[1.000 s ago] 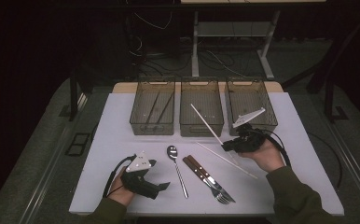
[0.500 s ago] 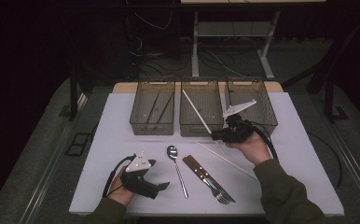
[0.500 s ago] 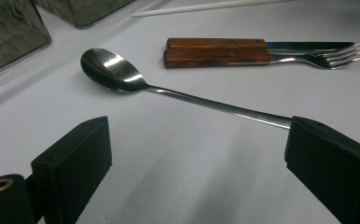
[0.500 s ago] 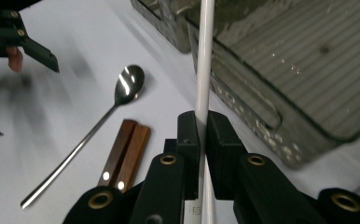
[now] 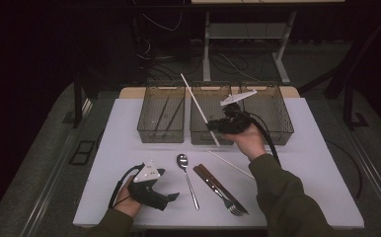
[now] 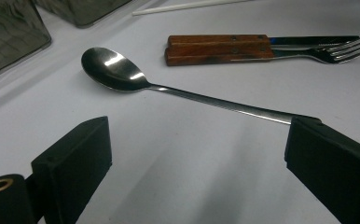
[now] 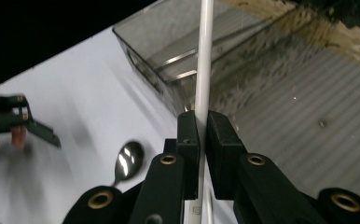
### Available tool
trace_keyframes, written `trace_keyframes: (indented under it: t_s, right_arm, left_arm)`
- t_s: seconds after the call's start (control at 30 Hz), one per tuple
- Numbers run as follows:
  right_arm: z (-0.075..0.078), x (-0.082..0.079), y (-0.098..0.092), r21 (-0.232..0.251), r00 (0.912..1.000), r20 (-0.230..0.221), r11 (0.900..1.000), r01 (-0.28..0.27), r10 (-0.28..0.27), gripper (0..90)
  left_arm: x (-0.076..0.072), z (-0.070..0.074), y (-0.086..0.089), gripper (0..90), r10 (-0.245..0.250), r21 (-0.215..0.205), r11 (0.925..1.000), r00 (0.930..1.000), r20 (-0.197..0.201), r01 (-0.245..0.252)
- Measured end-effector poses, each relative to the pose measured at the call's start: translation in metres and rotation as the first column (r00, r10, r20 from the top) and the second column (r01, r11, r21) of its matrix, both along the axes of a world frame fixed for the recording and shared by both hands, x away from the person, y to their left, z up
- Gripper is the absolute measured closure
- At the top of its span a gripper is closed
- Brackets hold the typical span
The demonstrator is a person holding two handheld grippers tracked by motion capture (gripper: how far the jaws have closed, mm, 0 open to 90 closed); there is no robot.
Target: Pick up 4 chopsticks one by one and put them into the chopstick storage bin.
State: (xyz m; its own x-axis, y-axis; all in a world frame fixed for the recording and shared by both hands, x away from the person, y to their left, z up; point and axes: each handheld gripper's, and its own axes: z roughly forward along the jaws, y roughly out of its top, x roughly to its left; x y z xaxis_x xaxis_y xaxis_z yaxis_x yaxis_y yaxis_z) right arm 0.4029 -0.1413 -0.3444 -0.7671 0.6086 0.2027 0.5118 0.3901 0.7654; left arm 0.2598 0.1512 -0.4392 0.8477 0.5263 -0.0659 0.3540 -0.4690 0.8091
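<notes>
Nearest the person, the left gripper [image 5: 171,198] rests low on the white table [image 5: 129,128], jaws spread wide with nothing between them. It points at the spoon [image 6: 117,70], whose handle runs just past the right jaw tip in the left gripper view: parked there, by the look of it, ready to take the spoon when its turn comes. Just beside the spoon lie the wooden-handled knife [image 5: 209,178] and fork [image 5: 228,200], side by side, and a second white chopstick [image 5: 230,165] lies flat on the table beyond them.

Further out, the right gripper [image 5: 214,125] hangs above the table's middle, jaws pressed together on a white chopstick [image 5: 194,101]. The stick is pinched near its lower end and slants up and away over the bins, gripped low so the long free end can be steered in first, I'd judge. Behind it stand three clear bins in a row: the left bin [image 5: 162,134] already holds long thin pieces, the middle bin [image 5: 203,136] sits right under the chopstick, and the right bin [image 5: 277,118] stands beside the hand. This looks like cutlery sorting, one kind per bin.
</notes>
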Motion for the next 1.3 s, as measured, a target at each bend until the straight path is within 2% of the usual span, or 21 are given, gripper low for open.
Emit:
trace_keyframes:
  t_s: [0.2, 0.4, 0.47, 0.67, 0.83, 1.1, 1.23, 1.3]
  right_arm:
    - [0.007, 0.013, 0.023, 0.018, 0.9998, 0.018, 1.0, 0.004, -0.004, 84.5]
    - [0.01, 0.025, 0.046, 0.035, 0.9996, 0.027, 0.999, 0.004, -0.005, 84.5]
    - [0.011, 0.029, 0.054, 0.048, 0.9996, 0.029, 0.999, 0.0, -0.001, 84.4]
    - [0.01, 0.039, 0.079, 0.053, 0.9986, 0.053, 0.999, 0.005, -0.008, 84.4]
    - [0.008, 0.047, 0.095, 0.068, 0.9982, 0.053, 0.997, 0.023, -0.027, 84.4]
    - [-0.007, 0.06, 0.115, 0.047, 0.998, 0.043, 0.998, 0.044, -0.046, 84.4]
    - [-0.019, 0.066, 0.118, 0.033, 0.9977, 0.015, 0.997, 0.066, -0.067, 84.4]
    - [-0.025, 0.069, 0.12, 0.012, 0.9971, 0.006, 0.997, 0.076, -0.076, 84.4]
  left_arm:
    - [0.003, -0.002, -0.001, 5.8, -0.01, -0.007, 0.9999, 0.9997, 0.024, 0.01]
    - [0.009, -0.002, 0.001, 5.9, 0.001, -0.029, 0.9996, 0.9993, 0.038, 0.0]
    - [0.009, -0.003, 0.001, 6.4, 0.0, -0.023, 0.9997, 0.999, 0.045, 0.001]
    - [0.01, -0.002, 0.001, 7.0, 0.003, -0.016, 0.9999, 0.9991, 0.043, -0.002]
    - [0.01, -0.002, 0.0, 7.7, 0.01, -0.02, 0.9998, 0.9989, 0.045, -0.009]
    - [0.01, -0.001, 0.002, 7.9, -0.001, -0.008, 1.0, 0.9987, 0.051, 0.002]
    - [0.009, 0.0, 0.002, 8.3, -0.003, -0.007, 1.0, 0.9987, 0.051, 0.003]
    - [0.009, 0.0, 0.002, 8.3, -0.007, -0.003, 1.0, 0.9987, 0.051, 0.007]
